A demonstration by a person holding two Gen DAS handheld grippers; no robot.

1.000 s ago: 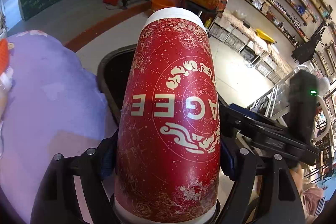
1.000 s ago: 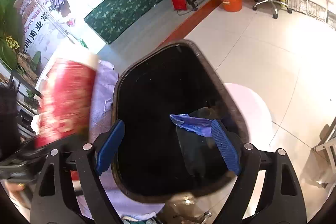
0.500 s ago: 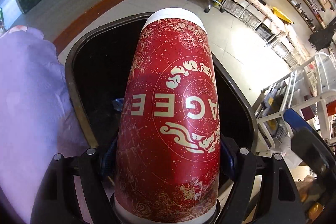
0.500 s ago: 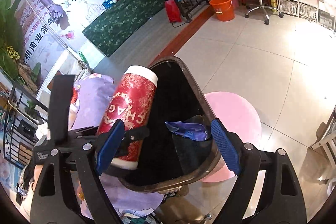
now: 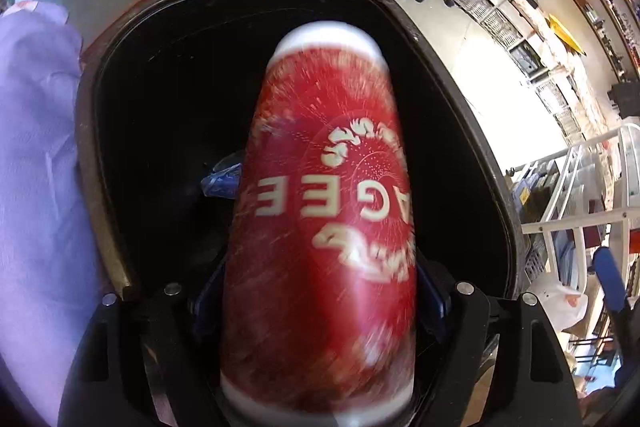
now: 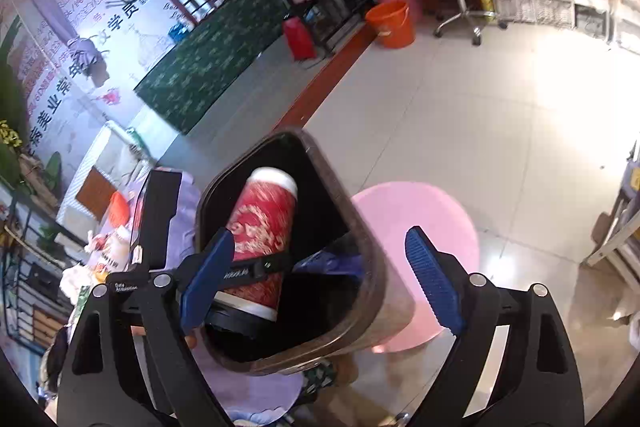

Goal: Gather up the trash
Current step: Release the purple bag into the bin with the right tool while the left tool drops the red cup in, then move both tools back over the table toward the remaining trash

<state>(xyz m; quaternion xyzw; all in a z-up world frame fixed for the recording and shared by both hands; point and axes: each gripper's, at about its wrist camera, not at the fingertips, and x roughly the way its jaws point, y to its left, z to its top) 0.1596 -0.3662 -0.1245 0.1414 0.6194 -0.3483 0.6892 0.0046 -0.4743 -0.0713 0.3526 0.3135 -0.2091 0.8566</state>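
One red cup (image 5: 324, 227) is clamped in the left gripper (image 5: 320, 291) above the black bin (image 5: 472, 131), placed for dropping inside. The right gripper (image 6: 320, 275) is spread wide, holding nothing.

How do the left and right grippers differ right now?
The left gripper has the red paper cup between its fingers over the black trash bin; the right gripper holds nothing. The cup fills the left jaws, though its blur may mean it is slipping; the right jaws stand wide apart. The left sits above the bin's opening, the right further back. Both have blue pads.
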